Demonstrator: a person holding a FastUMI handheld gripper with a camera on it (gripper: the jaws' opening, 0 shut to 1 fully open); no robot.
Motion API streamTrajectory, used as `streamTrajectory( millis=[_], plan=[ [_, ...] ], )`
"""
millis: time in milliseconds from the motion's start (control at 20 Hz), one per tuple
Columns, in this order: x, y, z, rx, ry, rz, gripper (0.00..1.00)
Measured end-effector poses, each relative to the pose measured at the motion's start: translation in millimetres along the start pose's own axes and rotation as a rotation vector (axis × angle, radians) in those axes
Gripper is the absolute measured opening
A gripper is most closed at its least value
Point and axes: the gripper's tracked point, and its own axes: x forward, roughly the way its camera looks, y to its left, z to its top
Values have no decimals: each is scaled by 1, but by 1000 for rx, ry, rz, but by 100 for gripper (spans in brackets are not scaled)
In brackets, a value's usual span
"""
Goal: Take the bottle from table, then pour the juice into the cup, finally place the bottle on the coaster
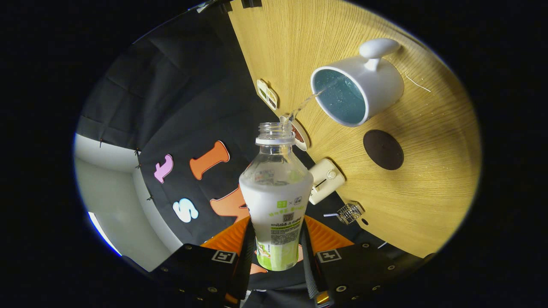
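A: In the gripper view, what is the tool [276, 252] doing?

B: It is clenched on the bottle [276, 192], one finger pressing each side of the lower, labelled part. The bottle sits between the fingers, tipped over, its open mouth aimed toward the cup [357, 85].

A: And the juice?

B: A thin clear stream [306, 102] arcs from the mouth across to the cup's rim. Liquid is pooled inside the cup, which stands on the bench [428, 179]. So I judge the pour is under way.

A: Where does the bottle go afterwards?

B: On the dark round coaster [383, 149], lying on the bench just beside the cup, beyond the fingers.

A: How will the bottle handle?

B: It looks like thin plastic, likely light and getting lighter as it empties. The wall may give under a hard squeeze, and the label film could be slick. Holding low on the body, as now, seems sound; it leaves the neck free.

A: Any risks?

B: The stream lands close to the rim, so some might spill.
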Motion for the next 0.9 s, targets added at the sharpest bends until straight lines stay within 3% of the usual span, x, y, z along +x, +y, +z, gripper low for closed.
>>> streamTrajectory(
  millis=[450, 900],
  plan=[
    [0, 1, -6, 67, 11, 20, 54],
    [-4, 9, -6, 43, 9, 49, 54]
  ],
)
